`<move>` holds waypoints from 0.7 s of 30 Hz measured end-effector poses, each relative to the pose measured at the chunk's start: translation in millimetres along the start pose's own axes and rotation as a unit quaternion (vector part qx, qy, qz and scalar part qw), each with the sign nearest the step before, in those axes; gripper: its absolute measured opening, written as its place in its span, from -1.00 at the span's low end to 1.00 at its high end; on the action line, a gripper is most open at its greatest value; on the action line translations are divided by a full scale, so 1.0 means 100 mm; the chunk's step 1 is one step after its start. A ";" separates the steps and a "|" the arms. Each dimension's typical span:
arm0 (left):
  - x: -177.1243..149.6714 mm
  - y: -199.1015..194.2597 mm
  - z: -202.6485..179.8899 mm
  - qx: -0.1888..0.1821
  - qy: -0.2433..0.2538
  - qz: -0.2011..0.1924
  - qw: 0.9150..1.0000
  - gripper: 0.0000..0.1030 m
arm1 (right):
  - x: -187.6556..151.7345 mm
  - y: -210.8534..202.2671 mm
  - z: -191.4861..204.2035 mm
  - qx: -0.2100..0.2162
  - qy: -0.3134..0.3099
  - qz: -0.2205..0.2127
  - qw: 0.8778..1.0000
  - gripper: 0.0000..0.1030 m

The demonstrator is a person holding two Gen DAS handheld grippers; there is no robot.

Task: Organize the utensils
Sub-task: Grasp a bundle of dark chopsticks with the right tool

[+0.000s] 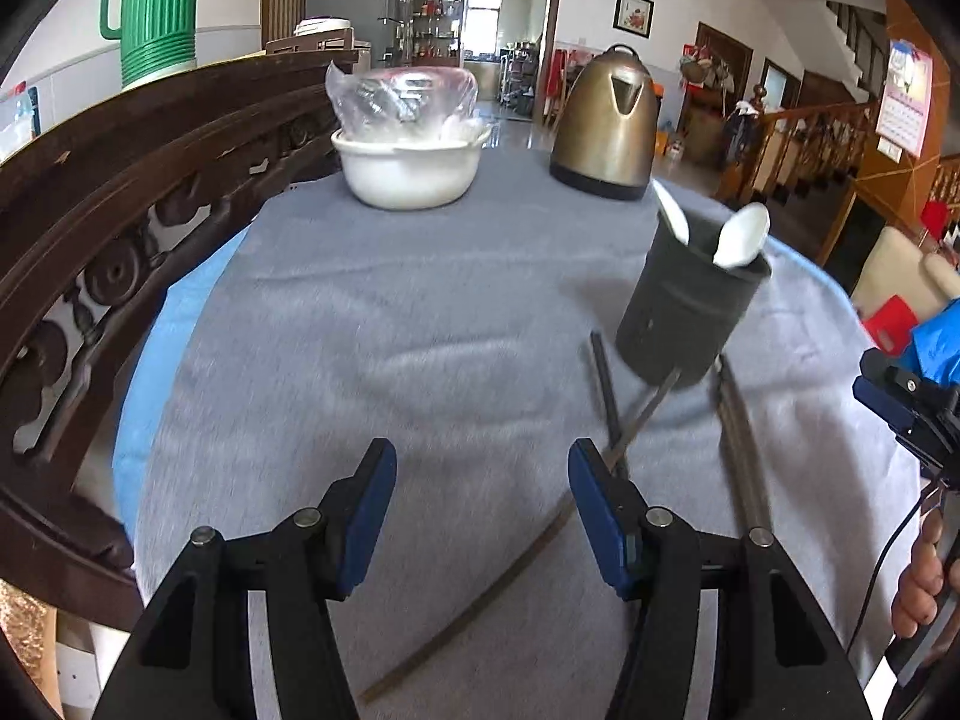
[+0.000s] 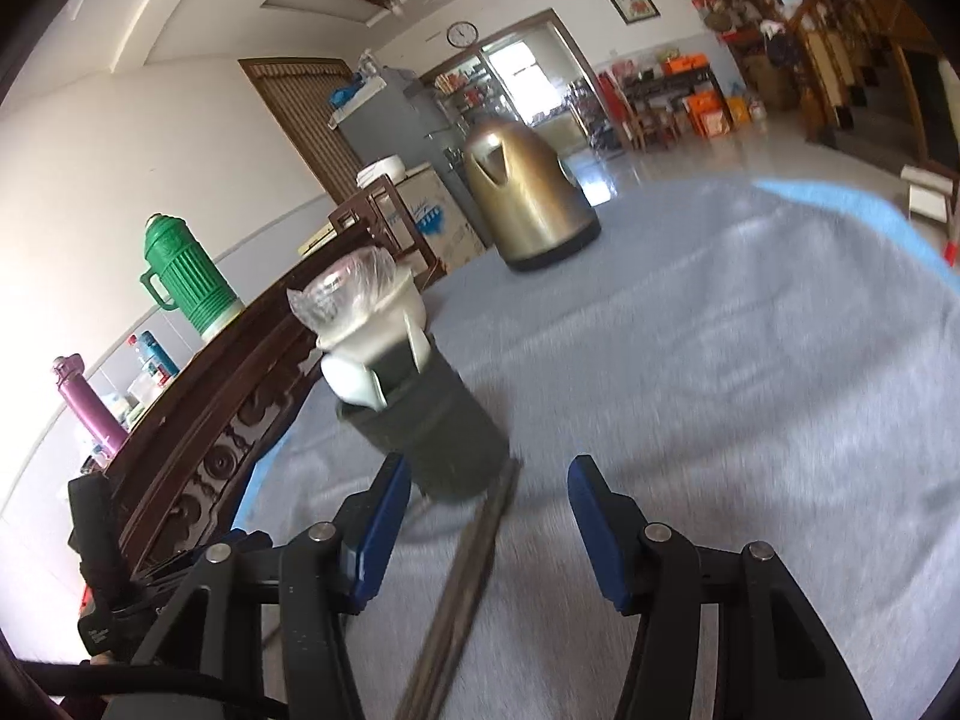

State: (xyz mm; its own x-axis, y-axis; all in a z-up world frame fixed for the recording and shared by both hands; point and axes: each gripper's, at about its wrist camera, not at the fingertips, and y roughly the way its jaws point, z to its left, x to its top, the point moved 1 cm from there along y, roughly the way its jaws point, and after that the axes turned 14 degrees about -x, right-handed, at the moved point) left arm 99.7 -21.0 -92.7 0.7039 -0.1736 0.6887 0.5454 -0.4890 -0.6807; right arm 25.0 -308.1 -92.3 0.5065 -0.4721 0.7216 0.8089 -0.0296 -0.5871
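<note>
While both grippers hang spread and empty over the grey cloth (image 1: 420,312), the left gripper (image 1: 483,510) fills the lower middle of its view and the right gripper (image 2: 489,516) likewise. At right centre, the dark holder (image 1: 690,312) carries 2 white spoons (image 1: 741,237); dark chopsticks (image 1: 738,438) lie below it.

Each of your grippers, the left gripper (image 1: 483,501) and the right gripper (image 2: 489,513), has black angular arms joined by round silver pivot pins, and its jaws are faced with flat blue pads. A thin black cable (image 1: 879,576) hangs beside your right hand (image 1: 918,585), with a bright blue sleeve (image 1: 939,339) above it.
</note>
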 end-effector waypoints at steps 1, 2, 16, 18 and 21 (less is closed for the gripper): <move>-0.03 0.00 -0.01 0.001 0.001 0.002 1.000 0.18 | -0.03 0.04 -0.04 0.002 0.009 0.004 1.000 0.13; -0.06 -0.01 -0.02 0.000 0.002 0.004 1.000 0.18 | -0.07 0.07 -0.10 0.006 0.024 0.007 1.000 0.13; -0.19 0.06 -0.10 0.031 0.034 0.040 0.998 0.18 | -0.26 0.12 0.04 0.000 -0.013 0.036 0.999 -0.23; -0.19 0.03 -0.05 0.033 0.028 0.043 0.998 0.18 | -0.29 0.15 0.07 -0.002 -0.016 0.053 0.998 -0.23; -0.20 -0.04 0.01 0.038 0.022 0.039 0.998 0.18 | -0.35 0.17 0.12 -0.003 -0.019 0.067 0.998 -0.23</move>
State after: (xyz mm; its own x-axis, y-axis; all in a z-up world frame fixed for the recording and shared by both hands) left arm 83.8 -14.6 -104.5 0.7261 -0.2476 0.6415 0.5235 -0.4059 -0.7491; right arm 25.0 -281.7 -122.9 0.6215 -0.4383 0.6493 0.7313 0.0274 -0.6815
